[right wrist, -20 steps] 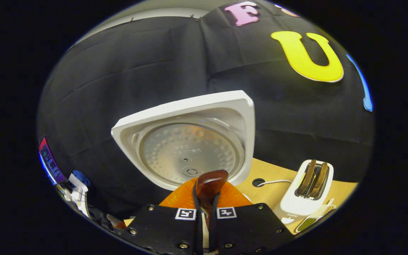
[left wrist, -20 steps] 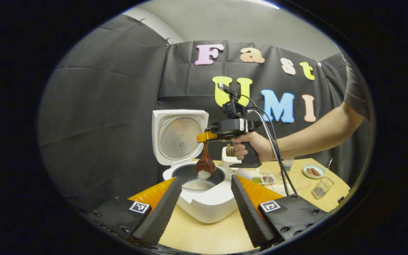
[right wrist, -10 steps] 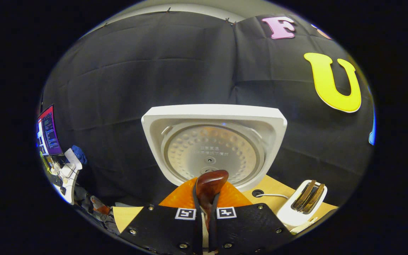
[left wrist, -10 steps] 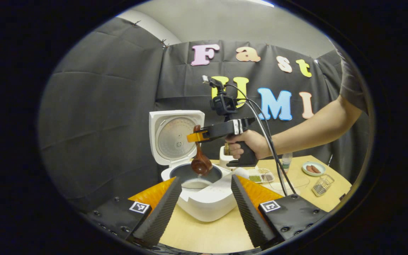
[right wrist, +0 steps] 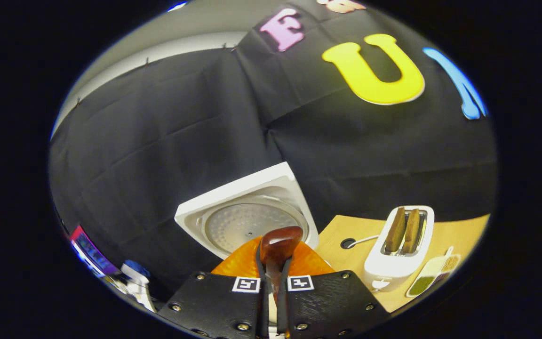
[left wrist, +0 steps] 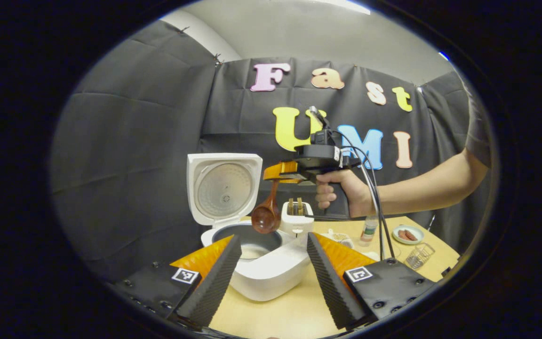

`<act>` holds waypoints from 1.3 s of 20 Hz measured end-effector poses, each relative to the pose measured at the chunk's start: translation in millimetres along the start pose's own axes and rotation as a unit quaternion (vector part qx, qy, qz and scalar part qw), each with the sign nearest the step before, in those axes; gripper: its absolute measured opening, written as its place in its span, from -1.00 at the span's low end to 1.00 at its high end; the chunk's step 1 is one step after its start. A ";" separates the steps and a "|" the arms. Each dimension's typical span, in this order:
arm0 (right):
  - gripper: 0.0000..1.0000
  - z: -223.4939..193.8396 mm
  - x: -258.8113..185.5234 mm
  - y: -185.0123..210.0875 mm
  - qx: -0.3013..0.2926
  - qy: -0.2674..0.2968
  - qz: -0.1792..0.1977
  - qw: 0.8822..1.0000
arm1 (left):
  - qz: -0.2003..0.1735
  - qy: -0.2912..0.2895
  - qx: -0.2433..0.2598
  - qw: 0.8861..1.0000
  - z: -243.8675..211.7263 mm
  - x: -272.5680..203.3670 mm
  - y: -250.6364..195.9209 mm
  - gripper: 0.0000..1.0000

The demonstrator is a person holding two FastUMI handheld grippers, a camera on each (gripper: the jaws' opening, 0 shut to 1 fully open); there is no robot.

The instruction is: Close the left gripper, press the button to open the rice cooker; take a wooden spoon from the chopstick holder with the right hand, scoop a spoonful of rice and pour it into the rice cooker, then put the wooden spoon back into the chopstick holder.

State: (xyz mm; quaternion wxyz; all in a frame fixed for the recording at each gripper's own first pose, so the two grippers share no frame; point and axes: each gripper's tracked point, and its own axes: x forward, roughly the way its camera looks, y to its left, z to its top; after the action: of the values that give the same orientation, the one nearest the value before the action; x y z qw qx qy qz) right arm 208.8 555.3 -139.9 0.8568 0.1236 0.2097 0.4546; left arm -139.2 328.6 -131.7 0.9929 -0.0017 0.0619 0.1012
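The white rice cooker (left wrist: 271,275) stands on the table with its lid (left wrist: 224,188) raised, and rice lies in the pot (left wrist: 252,245). To the right of the lid, a hand holds my right gripper (left wrist: 280,172) shut on the wooden spoon's handle. The spoon's dark bowl (left wrist: 265,217) hangs above the pot's right rim. In the right gripper view the handle's end (right wrist: 278,245) sticks up between the shut fingers of the right gripper (right wrist: 273,282), with the lid (right wrist: 247,219) behind it. My left gripper (left wrist: 273,278) stands open in front of the cooker, holding nothing.
A white toaster (left wrist: 298,219) with two slices stands just right of the cooker, also seen as the toaster (right wrist: 398,245). Farther right on the table are a small bottle (left wrist: 369,228), a plate (left wrist: 407,234) and a wire basket (left wrist: 419,256). A seasoning tray (right wrist: 428,278) lies by the toaster.
The right gripper has lifted the spoon out of the pot and moved it up and to the right. The rice seen on the spoon before has dropped into the pot.
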 end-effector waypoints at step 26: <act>-0.86 38.3 -334.5 -201.6 0.290 -0.207 -0.133 0.925 | -0.164 -0.009 0.033 0.986 34.4 58.7 -165.5 0.92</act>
State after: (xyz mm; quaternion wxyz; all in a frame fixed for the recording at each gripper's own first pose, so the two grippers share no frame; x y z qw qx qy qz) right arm 206.7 164.5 -104.6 0.8603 0.4294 0.1644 0.2203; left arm -44.6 178.8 -106.4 0.9961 0.0217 0.0548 -0.0653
